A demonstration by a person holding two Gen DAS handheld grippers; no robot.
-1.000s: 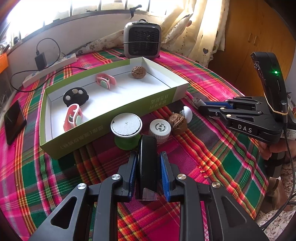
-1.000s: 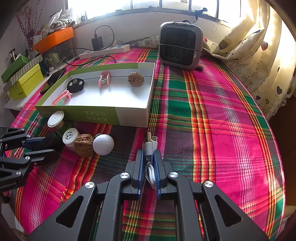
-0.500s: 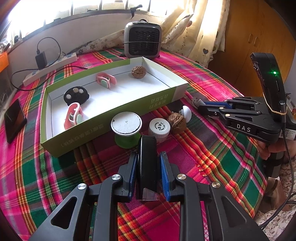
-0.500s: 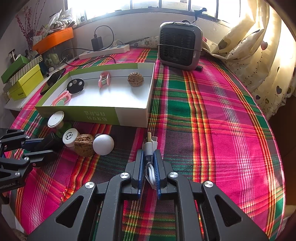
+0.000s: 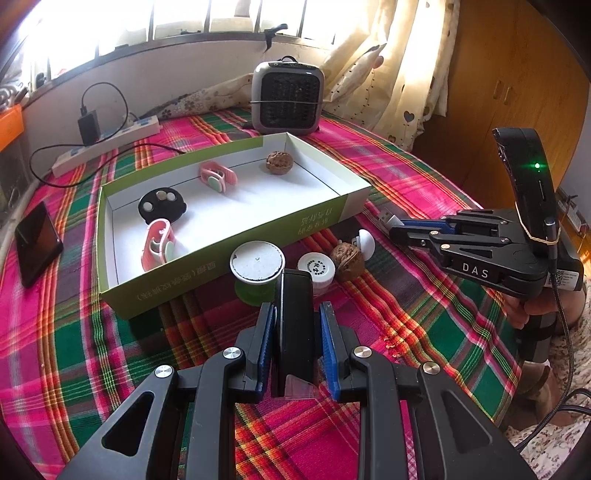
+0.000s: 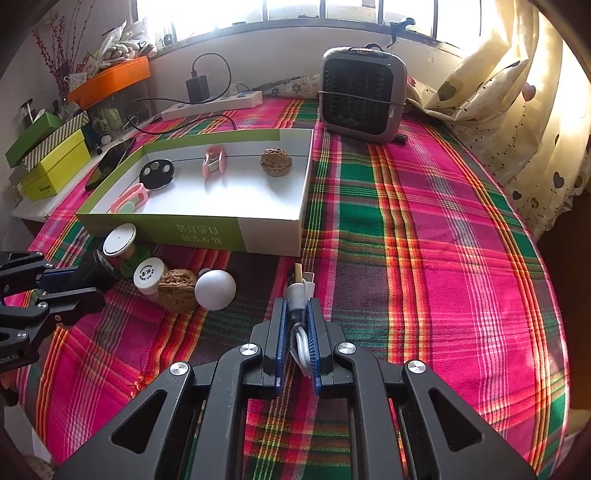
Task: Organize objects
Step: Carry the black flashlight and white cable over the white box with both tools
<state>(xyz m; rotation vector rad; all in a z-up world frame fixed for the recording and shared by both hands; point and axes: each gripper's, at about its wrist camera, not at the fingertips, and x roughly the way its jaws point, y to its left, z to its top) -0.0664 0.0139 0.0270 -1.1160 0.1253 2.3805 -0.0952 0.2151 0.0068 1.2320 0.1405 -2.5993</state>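
This is a lived-in room of a home. A bench under a bright plaid cloth (image 6: 424,229) stands against a barred window (image 6: 332,11), with cream curtains printed with hearts (image 6: 546,122) at the right of the frame. A small space heater (image 6: 364,99) and a power strip with a charger (image 6: 214,101) sit near the sill, a wooden wardrobe (image 5: 517,92) fills the upper right, and cluttered boxes (image 6: 51,155) crowd the upper left.

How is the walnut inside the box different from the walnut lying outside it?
The boxed walnut sits alone on the white floor of the box; the outer walnut lies on the plaid cloth. The boxed one touches nothing, while the outer one is wedged between a white ball and a white bottle. Both are brown and wrinkled.
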